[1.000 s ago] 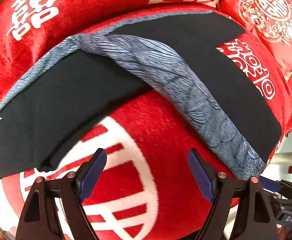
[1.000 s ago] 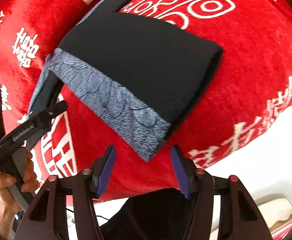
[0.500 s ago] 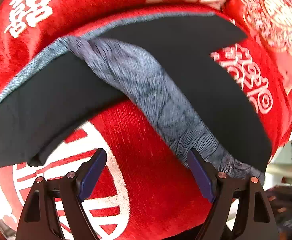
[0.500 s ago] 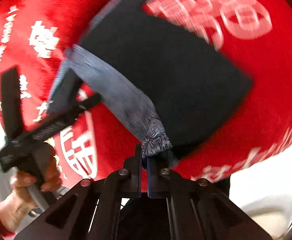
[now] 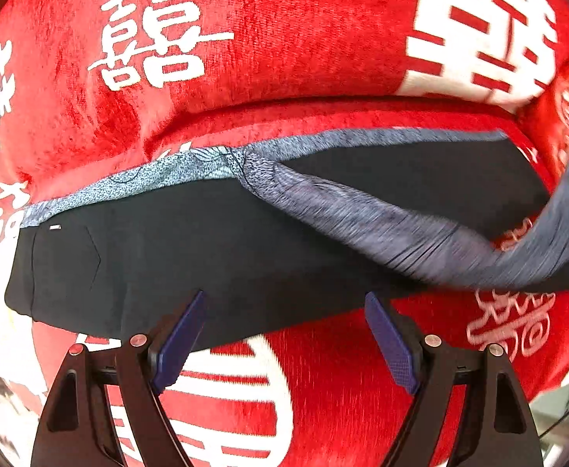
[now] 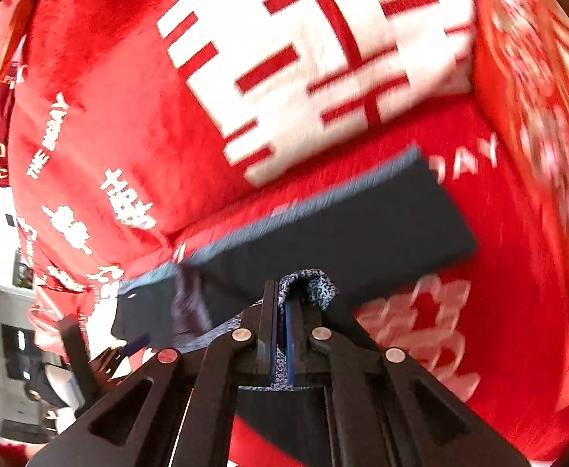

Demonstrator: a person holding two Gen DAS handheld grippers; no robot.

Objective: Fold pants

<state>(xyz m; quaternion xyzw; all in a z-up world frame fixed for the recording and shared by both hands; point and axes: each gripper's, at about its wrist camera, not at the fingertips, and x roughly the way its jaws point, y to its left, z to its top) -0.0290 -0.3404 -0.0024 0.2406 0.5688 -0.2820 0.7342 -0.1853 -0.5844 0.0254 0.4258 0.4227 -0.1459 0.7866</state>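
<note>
Pants (image 5: 214, 249): dark navy, with a blue-grey patterned side stripe (image 5: 160, 179), lying across a red plush blanket (image 5: 268, 50) printed with large white characters. One leg lies flat, running left to right in the left wrist view; a small pale tag sits near its left end.

Other leg: lifted off the blanket. In the left wrist view its patterned stripe twists up and away toward the right edge, blurred, with red cloth showing beneath it.

Right gripper (image 6: 282, 311): fingers pressed together, pinching a bunched fold of the patterned fabric, which pokes up just above the fingertips. More dark cloth hangs below the grip, under the finger frames. Beyond the fingertips the flat part of the pants (image 6: 342, 229) stretches across the blanket, stripe along its far edge.

Left gripper (image 5: 284, 334): fingers spread wide, nothing between them. It hovers above the near edge of the flat leg; the left finger's blue pad (image 5: 179, 338) overlaps dark cloth in the picture, the right one sits over bare red blanket. Contact with the fabric cannot be told, probably none.

The left gripper also shows at the lower left of the right wrist view (image 6: 128, 346), dark and blurred, near the end of the flat leg.
</note>
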